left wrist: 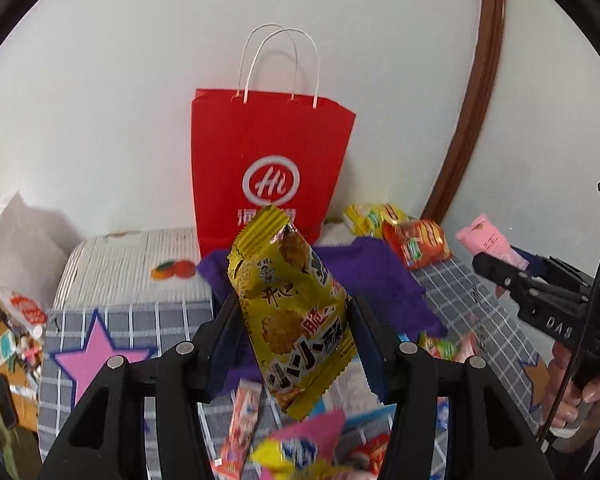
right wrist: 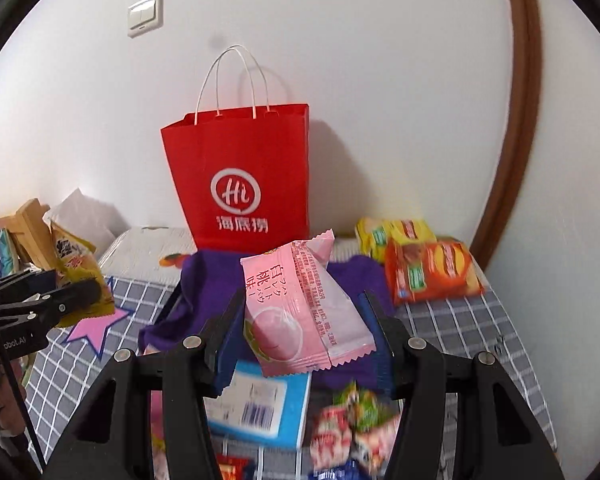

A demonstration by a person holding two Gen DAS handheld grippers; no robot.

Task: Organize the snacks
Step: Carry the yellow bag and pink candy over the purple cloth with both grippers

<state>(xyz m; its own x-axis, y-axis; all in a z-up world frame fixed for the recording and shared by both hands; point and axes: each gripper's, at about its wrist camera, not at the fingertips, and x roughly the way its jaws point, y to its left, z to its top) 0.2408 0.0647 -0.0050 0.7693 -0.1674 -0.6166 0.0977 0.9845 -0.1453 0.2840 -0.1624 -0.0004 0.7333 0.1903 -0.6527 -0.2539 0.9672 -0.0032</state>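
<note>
Yellow snack pack (left wrist: 296, 320) is clamped betw. the pads of my left gripper (left wrist: 294, 344), held upright above the bed, top seal pointing toward the red paper bag (left wrist: 268, 168). Pink peach snack pack (right wrist: 304, 312) is pinched in my right gripper (right wrist: 306, 332), tilted, lifted off the surface too; from the left cam it shows at the right edge (left wrist: 488, 240) w/ my hand (left wrist: 576, 396) on the handle. Red bag stands upright against the white wall, handles up, at the far end of the bed. Purple cloth (right wrist: 204, 292) lies just in front of the bag. Below my grippers: loose snacks on the grey checked sheet (right wrist: 468, 320), incl. a blue-edged box (right wrist: 260, 404) and small candy packs (right wrist: 352, 428), blurred. Orange and yellow noodle packs (right wrist: 428, 268) sit right of the bag, near the wall. Light switch (right wrist: 146, 14) on wall upper left.
</note>
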